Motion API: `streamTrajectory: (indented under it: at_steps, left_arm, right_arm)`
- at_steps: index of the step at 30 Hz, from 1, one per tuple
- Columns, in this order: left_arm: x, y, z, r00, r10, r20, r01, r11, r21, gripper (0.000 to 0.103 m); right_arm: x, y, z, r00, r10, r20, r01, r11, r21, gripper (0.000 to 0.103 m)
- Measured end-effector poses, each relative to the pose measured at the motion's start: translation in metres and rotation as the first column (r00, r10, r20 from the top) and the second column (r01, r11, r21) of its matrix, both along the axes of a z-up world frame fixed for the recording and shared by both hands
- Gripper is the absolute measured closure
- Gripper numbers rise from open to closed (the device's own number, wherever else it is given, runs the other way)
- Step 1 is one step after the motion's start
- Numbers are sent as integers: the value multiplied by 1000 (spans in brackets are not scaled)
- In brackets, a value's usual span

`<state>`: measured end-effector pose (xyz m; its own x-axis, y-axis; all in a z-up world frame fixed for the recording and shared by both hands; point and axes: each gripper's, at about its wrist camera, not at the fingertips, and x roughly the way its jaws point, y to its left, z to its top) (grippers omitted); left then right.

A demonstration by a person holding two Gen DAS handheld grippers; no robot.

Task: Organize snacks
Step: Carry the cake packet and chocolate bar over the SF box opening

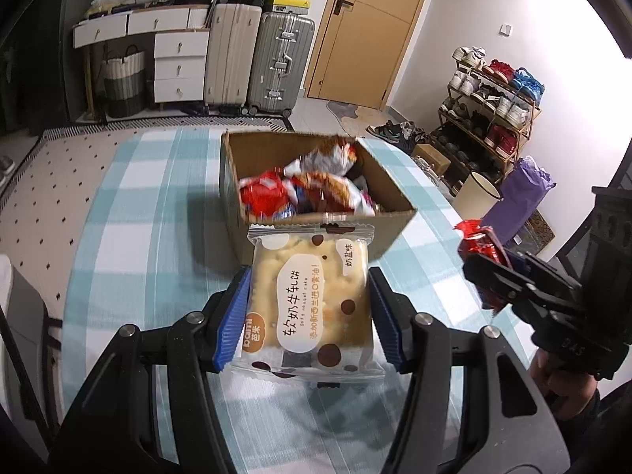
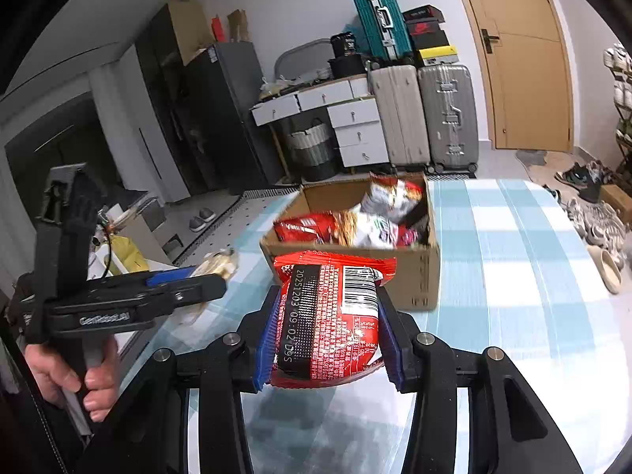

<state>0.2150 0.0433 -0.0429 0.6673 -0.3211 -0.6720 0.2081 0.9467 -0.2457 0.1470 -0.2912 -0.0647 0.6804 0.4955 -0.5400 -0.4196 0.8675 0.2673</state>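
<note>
My left gripper (image 1: 310, 308) is shut on a cream nougat cake packet (image 1: 312, 300) with brown dots, held above the table just in front of the cardboard box (image 1: 395, 229). The box holds several red and white snack packets (image 1: 308, 189). My right gripper (image 2: 330, 331) is shut on a red snack packet (image 2: 331, 316) with a barcode, held near the box (image 2: 414, 276). The right gripper with its red packet also shows at the right of the left wrist view (image 1: 489, 260). The left gripper shows at the left of the right wrist view (image 2: 189, 276).
The box stands on a table with a blue and white checked cloth (image 1: 158, 213). Behind are suitcases (image 1: 276, 63), white drawers (image 1: 177, 67), a wooden door (image 1: 375, 27) and a shoe rack (image 1: 489, 110). A cream bin (image 1: 478, 197) and a purple bag (image 1: 517, 197) stand at the right.
</note>
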Motion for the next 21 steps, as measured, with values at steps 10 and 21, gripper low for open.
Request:
streamTrajectory:
  at_steps: [10,21]
  left_arm:
    - [42,-11,24,1000,-19,20,18,999,45,48]
    - [91,-16,37,1000,-20,14,20,998,53,48]
  right_arm:
    - [31,3,32,999,37,25,-36,999,-16,58]
    - [73,13,47,998,55,17,-54,998,-43,58]
